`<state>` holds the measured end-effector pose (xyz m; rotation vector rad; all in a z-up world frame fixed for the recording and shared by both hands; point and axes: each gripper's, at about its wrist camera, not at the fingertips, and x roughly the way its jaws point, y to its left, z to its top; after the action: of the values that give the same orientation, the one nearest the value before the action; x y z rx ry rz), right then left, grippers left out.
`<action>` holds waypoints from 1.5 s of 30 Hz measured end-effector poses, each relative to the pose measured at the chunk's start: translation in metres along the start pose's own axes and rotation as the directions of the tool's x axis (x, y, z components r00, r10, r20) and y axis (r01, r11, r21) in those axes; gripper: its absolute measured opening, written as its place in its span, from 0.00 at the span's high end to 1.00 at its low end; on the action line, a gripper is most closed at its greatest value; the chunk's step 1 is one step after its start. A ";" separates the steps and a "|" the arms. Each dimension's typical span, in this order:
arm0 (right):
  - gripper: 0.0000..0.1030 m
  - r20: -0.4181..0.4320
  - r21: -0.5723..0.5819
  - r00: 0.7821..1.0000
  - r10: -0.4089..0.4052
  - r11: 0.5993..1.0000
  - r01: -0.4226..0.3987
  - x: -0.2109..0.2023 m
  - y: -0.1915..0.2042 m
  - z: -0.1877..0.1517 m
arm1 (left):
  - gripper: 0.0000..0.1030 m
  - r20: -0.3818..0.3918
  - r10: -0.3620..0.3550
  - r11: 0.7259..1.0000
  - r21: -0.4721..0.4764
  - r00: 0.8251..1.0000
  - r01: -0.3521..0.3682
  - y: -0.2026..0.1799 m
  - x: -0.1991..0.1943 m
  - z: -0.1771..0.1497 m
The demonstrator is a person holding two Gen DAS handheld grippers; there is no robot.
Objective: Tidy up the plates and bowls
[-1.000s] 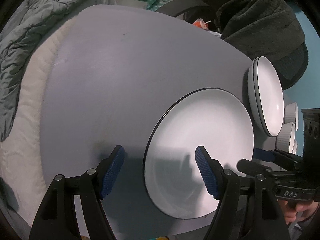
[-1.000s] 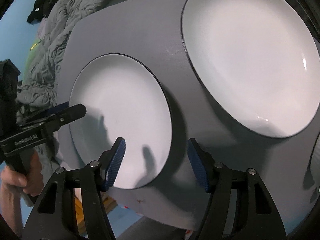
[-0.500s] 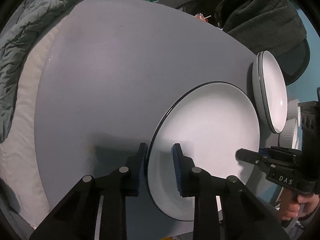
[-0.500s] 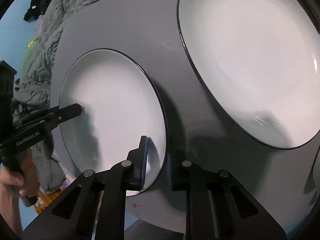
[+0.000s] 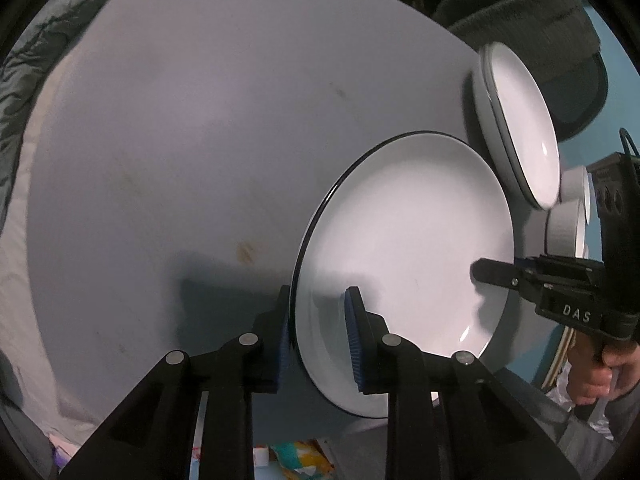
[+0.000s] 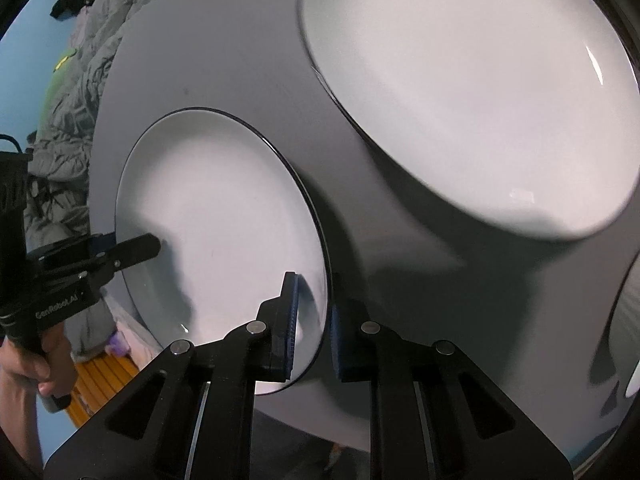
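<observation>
A white plate with a dark rim (image 5: pixel 412 240) is held off the grey table (image 5: pixel 200 140) by both grippers. My left gripper (image 5: pixel 318 340) is shut on its near rim; it shows in the right wrist view (image 6: pixel 132 250) at the plate's left edge. My right gripper (image 6: pixel 314 324) is shut on the plate (image 6: pixel 224 220) at the opposite rim; it shows in the left wrist view (image 5: pixel 496 274). A stack of two larger white plates (image 5: pixel 520 128) lies beyond; it fills the upper right of the right wrist view (image 6: pixel 480 92).
Small white ribbed bowls (image 5: pixel 568 216) stand at the table's right edge behind the plate stack. A grey quilt (image 6: pixel 80 92) lies beside the table. A dark garment (image 5: pixel 520 4) lies over a chair at the back. Another white dish (image 6: pixel 624 328) shows at the right.
Both grippers went from open to shut on the plate's opposite rims. The plate has since risen off the table and casts a wider shadow.
</observation>
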<state>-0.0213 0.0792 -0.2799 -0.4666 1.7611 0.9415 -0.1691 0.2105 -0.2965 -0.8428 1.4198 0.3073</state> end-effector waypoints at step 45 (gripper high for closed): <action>0.85 0.102 0.147 0.994 0.044 0.987 -0.059 -0.049 -0.081 -0.052 | 0.85 -0.090 -0.012 0.991 0.134 0.996 0.024 -0.095 0.015 -0.018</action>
<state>0.0219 -0.0174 -0.2573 -0.2745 1.7459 0.8461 -0.1181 0.1293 -0.2780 -0.7653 1.4972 0.1591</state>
